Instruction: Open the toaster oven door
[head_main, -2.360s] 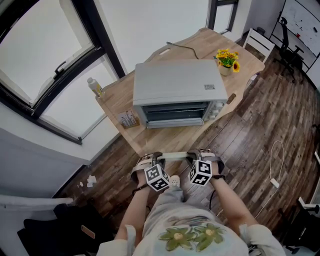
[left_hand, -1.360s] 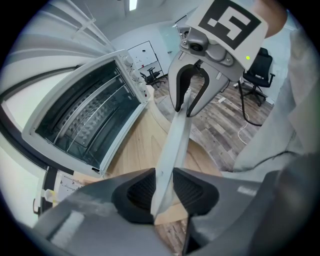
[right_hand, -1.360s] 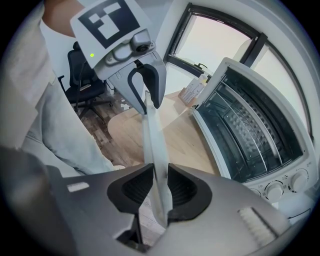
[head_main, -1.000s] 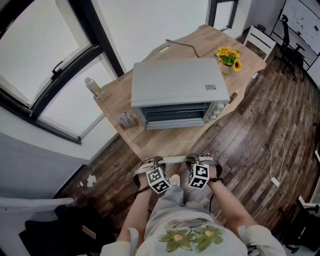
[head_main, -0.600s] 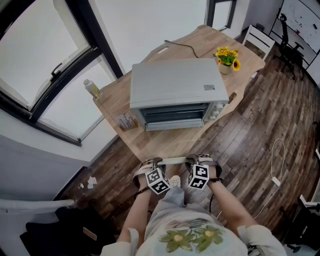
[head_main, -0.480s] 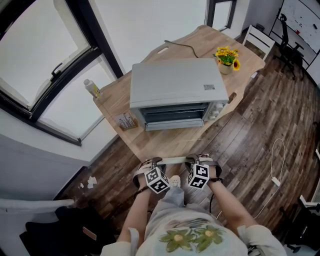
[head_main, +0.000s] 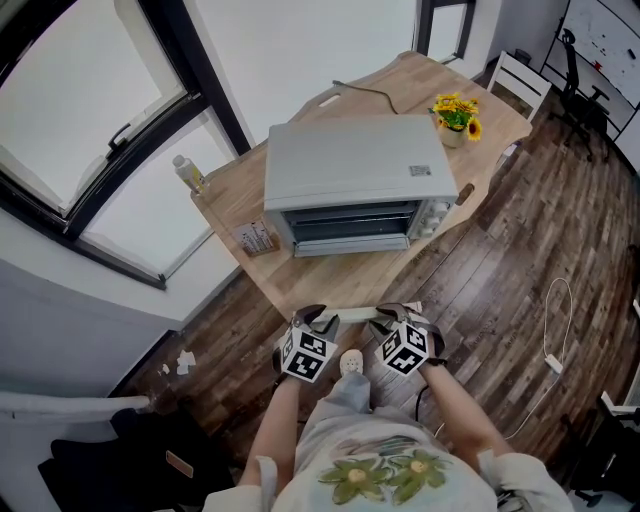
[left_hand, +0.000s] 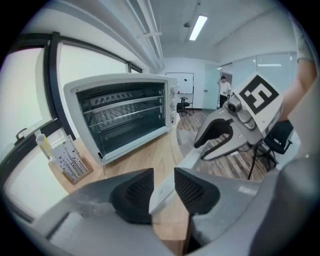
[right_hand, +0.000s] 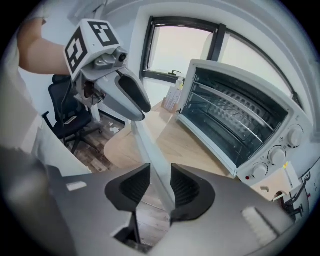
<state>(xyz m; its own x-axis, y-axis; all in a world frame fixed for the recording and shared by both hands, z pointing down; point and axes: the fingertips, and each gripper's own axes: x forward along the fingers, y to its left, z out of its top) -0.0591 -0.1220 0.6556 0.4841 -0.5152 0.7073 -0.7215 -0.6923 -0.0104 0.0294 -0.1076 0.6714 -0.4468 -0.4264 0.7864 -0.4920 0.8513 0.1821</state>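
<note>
Well in front of the oven (head_main: 355, 170), past the table (head_main: 330, 285) edge on my side, both grippers meet on one pale bar (head_main: 347, 315) that runs level between them. Left gripper (left_hand: 162, 185): narrow, pads touching the bar on both sides, jaws easing apart. Right gripper (right_hand: 160, 182): jaws also parting; the bar stands between them and leans on one pad, with hardly any clearance at the other. I judge that the bar sets my two grippers at a fixed spacing, square to the oven, and that letting go of it frees them for the reach. Oven: at the table's middle, front turned toward me, so that its door (head_main: 350, 225) can be met head-on. The door is shut, with wire racks visible through the glass. Bare wood lies in front of it, which I expect leaves room if the door drops forward. Knobs (head_main: 432, 215): at the oven's right end, beside the door. Bottle (head_main: 188, 172): well left of the oven, near the window. Card rack (head_main: 257, 238): just beside the oven's left front corner, out of the door's way. Flowers (head_main: 455, 118): behind the oven's right corner. Writing: a sticker (head_main: 419, 171) on the oven's top is too small to read; the cubes (head_main: 305, 355) carry black-and-white squares, not words; no brand can be made out.
</note>
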